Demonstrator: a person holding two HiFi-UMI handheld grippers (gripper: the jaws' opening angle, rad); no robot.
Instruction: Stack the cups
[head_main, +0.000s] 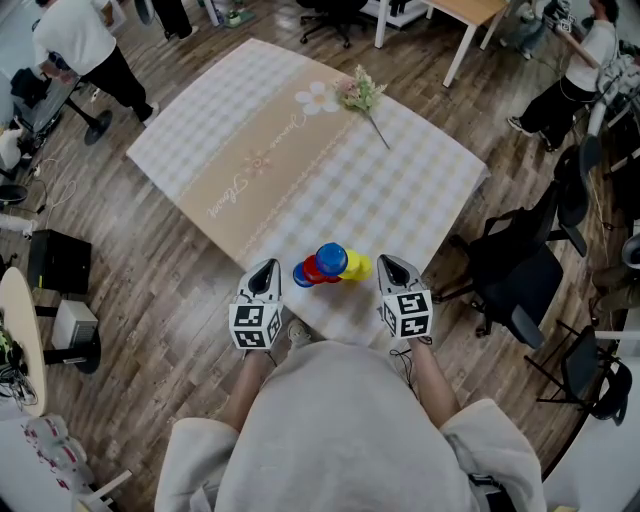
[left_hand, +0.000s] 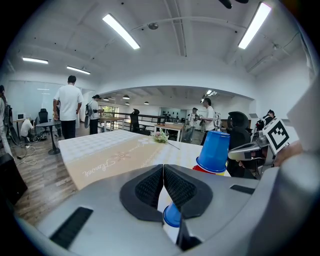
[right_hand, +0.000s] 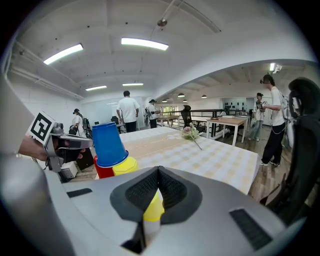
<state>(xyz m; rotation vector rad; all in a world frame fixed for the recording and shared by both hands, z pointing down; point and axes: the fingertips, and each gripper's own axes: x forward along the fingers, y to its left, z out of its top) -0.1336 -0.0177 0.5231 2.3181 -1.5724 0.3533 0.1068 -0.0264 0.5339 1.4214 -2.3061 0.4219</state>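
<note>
Left hand-held gripper (head_main: 265, 268) closed beside conical cups (head_main: 331, 264).

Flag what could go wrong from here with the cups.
1. The top blue cup appears to rest on the red cup and yellow cup. The left gripper and right gripper, both shut, flank them closely, so a sideways nudge could topple it.
2. The cups stand near the near edge of the table; a knocked cup could well roll off.
</note>
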